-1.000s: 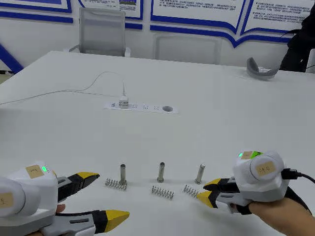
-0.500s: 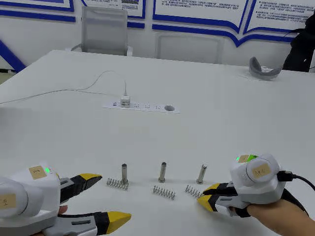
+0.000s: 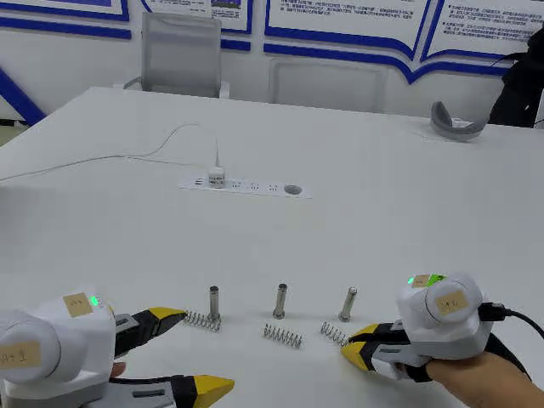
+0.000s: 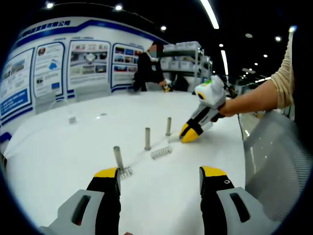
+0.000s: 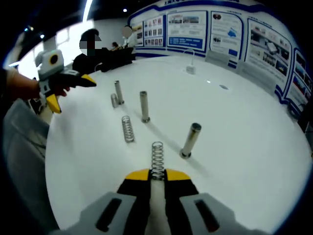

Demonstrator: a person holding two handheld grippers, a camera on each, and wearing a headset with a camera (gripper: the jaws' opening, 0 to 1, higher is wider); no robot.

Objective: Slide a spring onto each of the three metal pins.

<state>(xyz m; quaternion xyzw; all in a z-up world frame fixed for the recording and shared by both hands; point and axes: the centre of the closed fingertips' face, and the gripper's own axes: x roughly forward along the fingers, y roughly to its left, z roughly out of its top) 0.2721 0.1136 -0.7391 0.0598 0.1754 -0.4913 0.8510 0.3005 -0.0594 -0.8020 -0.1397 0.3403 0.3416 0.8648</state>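
Note:
Three upright metal pins stand in a row on the white table: left pin [image 3: 214,300], middle pin [image 3: 280,299], right pin [image 3: 347,303]. A spring lies by each: left spring [image 3: 202,320], middle spring [image 3: 281,336], right spring [image 3: 332,331]. My right gripper [image 3: 353,348] is shut on the near end of the right spring [image 5: 157,159], just in front of the right pin [image 5: 191,139]. My left gripper [image 3: 197,353] is open with nothing between its jaws; its upper tip is close to the left spring [image 4: 126,172] and left pin [image 4: 118,157].
A white power strip [image 3: 245,184] with a plugged cable lies mid-table. A grey curved object [image 3: 455,123] rests at the far right. Chairs [image 3: 178,53] stand behind the table. People stand in the background [image 4: 149,68].
The right gripper's jaws have shut on the end of the right spring. The left gripper has moved a little forward, toward the left spring.

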